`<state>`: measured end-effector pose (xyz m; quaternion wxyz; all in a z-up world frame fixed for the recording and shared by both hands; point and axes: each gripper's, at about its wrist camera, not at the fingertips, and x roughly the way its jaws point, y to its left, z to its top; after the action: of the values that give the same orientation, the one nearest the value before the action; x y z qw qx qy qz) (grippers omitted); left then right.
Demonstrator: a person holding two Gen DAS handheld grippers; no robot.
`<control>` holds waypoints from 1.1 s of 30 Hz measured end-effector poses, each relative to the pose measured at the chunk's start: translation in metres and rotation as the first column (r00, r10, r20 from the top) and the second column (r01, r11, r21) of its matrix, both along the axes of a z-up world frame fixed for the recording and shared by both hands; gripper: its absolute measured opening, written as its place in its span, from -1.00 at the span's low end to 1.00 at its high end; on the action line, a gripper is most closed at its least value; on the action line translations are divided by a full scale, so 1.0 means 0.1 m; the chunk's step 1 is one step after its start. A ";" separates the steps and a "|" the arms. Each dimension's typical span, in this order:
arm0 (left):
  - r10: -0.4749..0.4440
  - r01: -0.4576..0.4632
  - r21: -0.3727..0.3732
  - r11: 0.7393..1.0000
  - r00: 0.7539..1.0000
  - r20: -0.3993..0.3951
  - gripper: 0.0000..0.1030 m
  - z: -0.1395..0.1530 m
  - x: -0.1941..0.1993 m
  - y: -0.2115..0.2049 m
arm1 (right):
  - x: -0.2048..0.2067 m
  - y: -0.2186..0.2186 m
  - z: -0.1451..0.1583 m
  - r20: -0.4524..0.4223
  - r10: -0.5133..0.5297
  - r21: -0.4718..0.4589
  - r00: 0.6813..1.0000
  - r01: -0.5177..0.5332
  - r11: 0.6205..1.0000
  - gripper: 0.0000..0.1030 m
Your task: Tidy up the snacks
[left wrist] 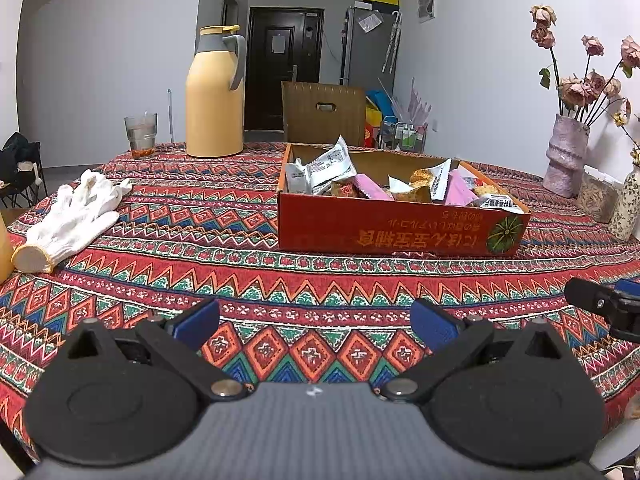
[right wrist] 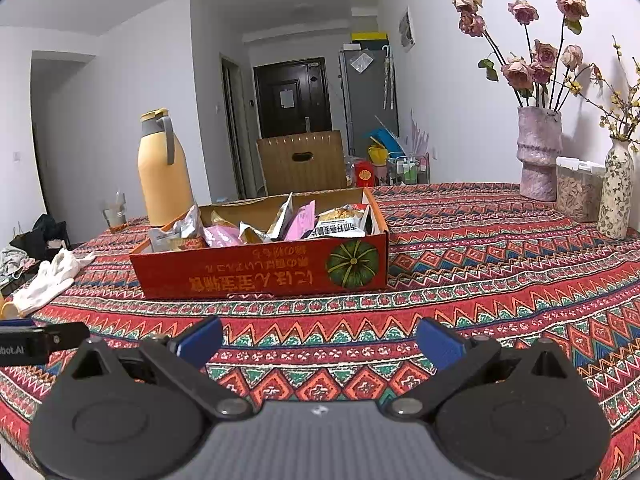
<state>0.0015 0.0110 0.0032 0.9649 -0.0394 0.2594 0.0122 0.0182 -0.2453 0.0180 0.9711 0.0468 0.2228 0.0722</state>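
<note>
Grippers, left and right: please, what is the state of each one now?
Left gripper: open, holding nothing, above the tablecloth.
Right gripper: open, holding nothing.

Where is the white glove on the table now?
In the left wrist view the white glove lies on the patterned tablecloth at far left, left of the red snack box and nearer than the yellow thermos.

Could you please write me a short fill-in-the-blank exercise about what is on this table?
1. The snacks lie in a red ____.
2. The picture on the front of the box shows a ____.
3. Both the left gripper and the right gripper are ____ and hold nothing.
4. The vase holds dried ____.

Missing words: box; pumpkin; open; roses
</note>
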 end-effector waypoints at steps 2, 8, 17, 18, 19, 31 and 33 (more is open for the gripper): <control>0.000 0.000 -0.002 1.000 1.000 0.002 1.00 0.00 -0.01 0.01 | -0.01 0.01 0.00 0.000 0.002 -0.003 1.000 -0.002 1.000 1.00; -0.003 0.003 -0.005 1.000 1.000 0.003 1.00 0.00 -0.01 0.01 | -0.02 0.02 0.00 -0.001 0.001 -0.006 1.000 -0.001 1.000 1.00; -0.011 0.011 -0.007 1.000 1.000 0.000 1.00 -0.02 0.00 -0.02 | -0.02 0.02 -0.02 -0.009 0.000 -0.009 1.000 0.000 1.000 1.00; -0.011 0.011 -0.007 1.000 1.000 0.000 1.00 -0.02 0.00 -0.02 | -0.01 0.02 -0.03 -0.010 0.000 -0.008 1.000 0.000 1.000 1.00; -0.012 0.012 -0.007 1.000 1.000 -0.001 1.00 -0.02 0.01 -0.02 | -0.01 0.02 -0.03 -0.011 0.001 -0.008 1.000 -0.001 1.000 1.00; -0.019 0.019 -0.004 1.000 1.000 -0.005 1.00 -0.04 0.01 -0.04 | 0.01 0.01 -0.06 -0.020 0.000 -0.006 1.000 0.000 1.000 1.00; -0.020 0.020 -0.004 1.000 1.000 -0.004 1.00 -0.04 0.01 -0.05 | 0.01 0.01 -0.06 -0.020 0.000 -0.006 1.000 0.000 1.000 1.00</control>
<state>0.0025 0.0062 -0.0006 0.9644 -0.0386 0.2617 0.0021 0.0193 -0.2445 0.0121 0.9689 0.0448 0.2328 0.0711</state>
